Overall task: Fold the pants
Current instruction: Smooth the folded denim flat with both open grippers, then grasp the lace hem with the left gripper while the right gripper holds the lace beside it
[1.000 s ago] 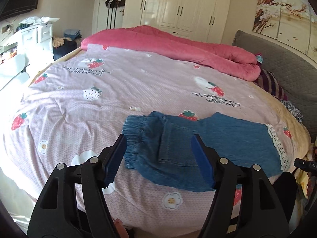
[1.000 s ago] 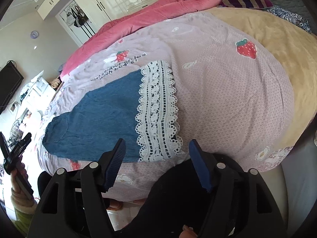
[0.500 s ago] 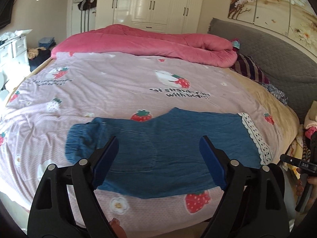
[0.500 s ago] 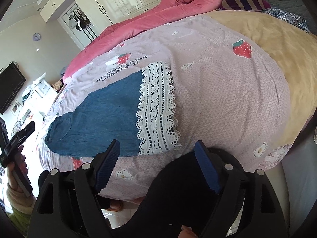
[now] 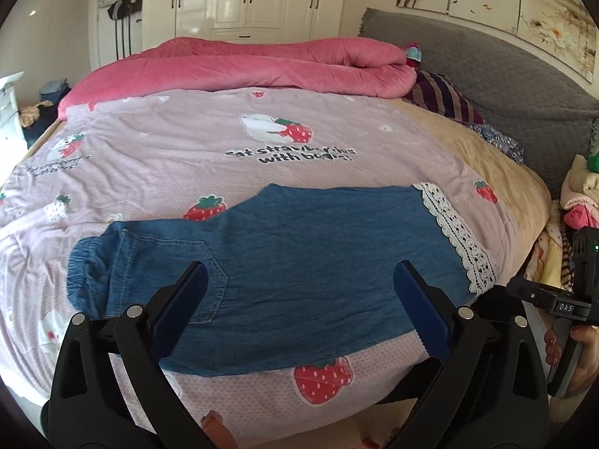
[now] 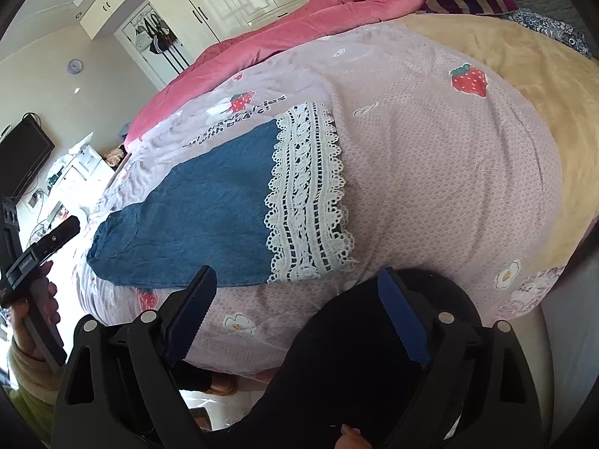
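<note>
One pair of denim pants (image 5: 299, 258) lies flat near the front edge of the bed (image 5: 486, 157), on the pink strawberry sheet (image 5: 224, 138): gathered waistband (image 5: 88, 273) to the left, white lace hem (image 5: 460, 235) to the right.

The left gripper (image 5: 299, 299) hangs above the pants' middle, jaws spread wide and holding nothing, not touching the cloth. The right gripper (image 6: 295, 321) sits off the bed's edge just short of the lace hem (image 6: 307, 191), jaws equally wide and empty, over a dark trouser leg (image 6: 355, 366).

Two grippers, one garment, one rolled pink quilt (image 5: 243, 67) at the far side.

Only the left wrist view shows the headboard (image 5: 505, 75), wall painting (image 5: 505, 3) and the waistband clearly. Only the right wrist view shows the television (image 6: 22, 157), the wall clock (image 6: 75, 66) and the lace up close. Each view catches the other gripper at its edge.
</note>
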A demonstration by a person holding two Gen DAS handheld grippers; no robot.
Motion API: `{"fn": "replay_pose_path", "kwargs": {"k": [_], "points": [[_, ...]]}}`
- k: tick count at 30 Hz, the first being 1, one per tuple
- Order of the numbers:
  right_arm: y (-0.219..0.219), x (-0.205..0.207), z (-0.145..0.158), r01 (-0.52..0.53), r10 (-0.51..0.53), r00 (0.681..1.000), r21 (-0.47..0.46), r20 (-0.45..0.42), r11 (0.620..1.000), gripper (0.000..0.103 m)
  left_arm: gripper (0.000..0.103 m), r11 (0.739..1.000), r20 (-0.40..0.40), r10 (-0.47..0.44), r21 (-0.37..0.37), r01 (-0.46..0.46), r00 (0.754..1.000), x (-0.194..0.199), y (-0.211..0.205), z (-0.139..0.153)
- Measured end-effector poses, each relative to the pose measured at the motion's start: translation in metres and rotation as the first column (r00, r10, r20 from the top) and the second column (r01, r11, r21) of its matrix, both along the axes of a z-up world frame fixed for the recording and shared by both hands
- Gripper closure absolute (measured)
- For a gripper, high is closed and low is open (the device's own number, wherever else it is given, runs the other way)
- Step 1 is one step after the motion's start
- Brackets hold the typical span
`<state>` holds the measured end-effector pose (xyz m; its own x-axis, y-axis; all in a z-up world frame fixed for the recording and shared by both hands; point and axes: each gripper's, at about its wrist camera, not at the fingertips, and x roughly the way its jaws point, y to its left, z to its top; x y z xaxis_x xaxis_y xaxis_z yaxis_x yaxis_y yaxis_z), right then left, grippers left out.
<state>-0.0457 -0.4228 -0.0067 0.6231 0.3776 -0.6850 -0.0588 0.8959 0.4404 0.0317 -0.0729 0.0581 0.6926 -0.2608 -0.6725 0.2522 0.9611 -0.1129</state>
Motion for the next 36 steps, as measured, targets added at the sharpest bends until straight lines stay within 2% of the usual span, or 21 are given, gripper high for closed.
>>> {"fn": "replay_pose_path", "kwargs": {"k": [7,12,17,24,26,28,30,31,34,36], "points": [[0.003,0.007,-0.006,-0.002,0.003,1.000,0.019,-0.006,1.000,0.015,0.010,0.998,-0.045,-0.059,0.016,0.060,0.997,0.009,-0.024,-0.015],[0.012,0.016,-0.008,-0.013,0.013,1.000,0.013,-0.006,1.000,0.015,0.010,0.988,-0.043,-0.150,0.036,0.152,0.988,0.021,-0.054,-0.019],[0.017,0.025,-0.013,-0.007,0.007,1.000,0.004,-0.011,1.000,0.015,0.010,0.965,-0.036,-0.255,0.057,0.257,0.966,0.049,-0.094,-0.016],[0.013,0.038,-0.023,0.006,-0.004,0.999,0.048,-0.043,0.999,0.015,0.010,0.916,-0.121,-0.391,0.047,0.399,0.912,0.103,-0.151,-0.026],[0.013,0.041,-0.023,0.011,-0.008,0.999,0.061,-0.043,0.998,0.018,0.010,0.905,-0.154,-0.412,0.046,0.423,0.898,0.122,-0.166,-0.032],[0.012,0.044,-0.023,0.018,-0.016,0.999,0.062,-0.042,0.998,0.029,0.011,0.897,-0.175,-0.426,0.048,0.439,0.888,0.141,-0.179,-0.038],[0.013,0.047,-0.023,0.014,-0.011,0.999,0.065,-0.041,0.998,0.029,0.025,0.885,-0.196,-0.446,0.052,0.463,0.873,0.156,-0.191,-0.044],[0.013,0.048,-0.024,0.011,-0.009,0.999,0.063,-0.042,0.998,0.029,0.038,0.880,-0.194,-0.456,0.047,0.472,0.869,0.162,-0.195,-0.046],[0.013,0.053,-0.028,0.023,-0.021,0.998,0.040,-0.052,0.999,0.030,0.044,0.849,-0.237,-0.504,0.040,0.527,0.831,0.182,-0.211,-0.057],[0.013,0.055,-0.032,0.031,-0.029,0.997,0.038,-0.068,0.999,0.031,0.045,0.827,-0.238,-0.534,0.057,0.560,0.812,0.189,-0.220,-0.061]]}}
